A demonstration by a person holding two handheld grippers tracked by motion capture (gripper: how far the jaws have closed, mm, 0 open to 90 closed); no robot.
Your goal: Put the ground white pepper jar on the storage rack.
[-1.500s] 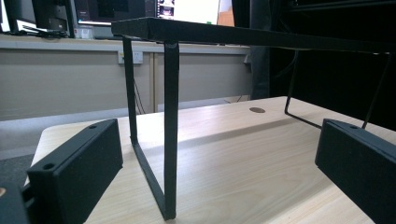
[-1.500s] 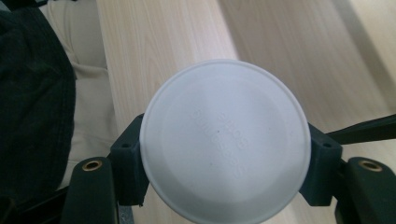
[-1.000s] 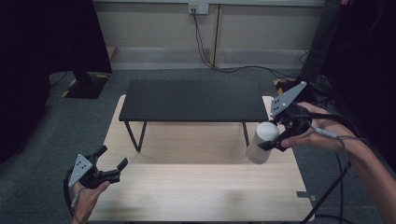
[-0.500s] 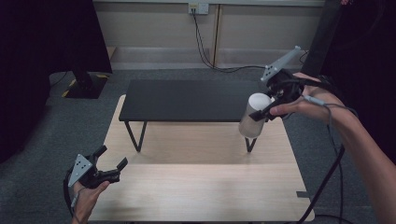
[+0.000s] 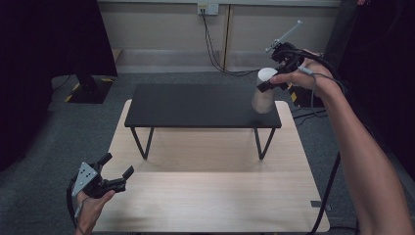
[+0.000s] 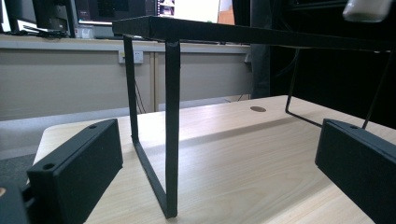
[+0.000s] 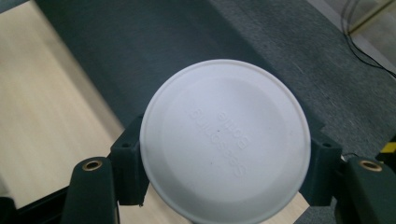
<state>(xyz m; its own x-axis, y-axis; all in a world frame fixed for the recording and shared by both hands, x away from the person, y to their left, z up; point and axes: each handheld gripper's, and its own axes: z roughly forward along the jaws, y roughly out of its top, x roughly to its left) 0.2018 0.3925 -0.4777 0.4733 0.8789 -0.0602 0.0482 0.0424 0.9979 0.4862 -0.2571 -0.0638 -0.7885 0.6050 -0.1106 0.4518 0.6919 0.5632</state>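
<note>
Carrying a lidded container (image 5: 264,93) through the air, the right gripper (image 5: 275,78) has it clamped just under the white lid (image 7: 225,140), over the 3 o'clock end of the black shelf (image 5: 195,105). Step in hand looks like transport toward a set-down on that shelf top; container hangs upright, base near or just above the shelf surface, cannot tell if touching.

Right gripper view: lid sits dead centre between the two black jaws, one pad at 9 o'clock, one at 3 o'clock of the lid, both pressed on the container's sides. Grip looks square, no tilt seen.

Left gripper (image 5: 105,178) hovers at 7 o'clock of the wooden table (image 5: 205,196), jaws spread wide, nothing between them; from its view the shelf leg (image 6: 172,126) stands ahead and the container's base shows at 1 o'clock.

Next move, by judgement: lower straight down until the base seats flat on the shelf, well in from the edge, then release. Risk: setting it too near the 3 o'clock edge, or tipping it on release.
</note>
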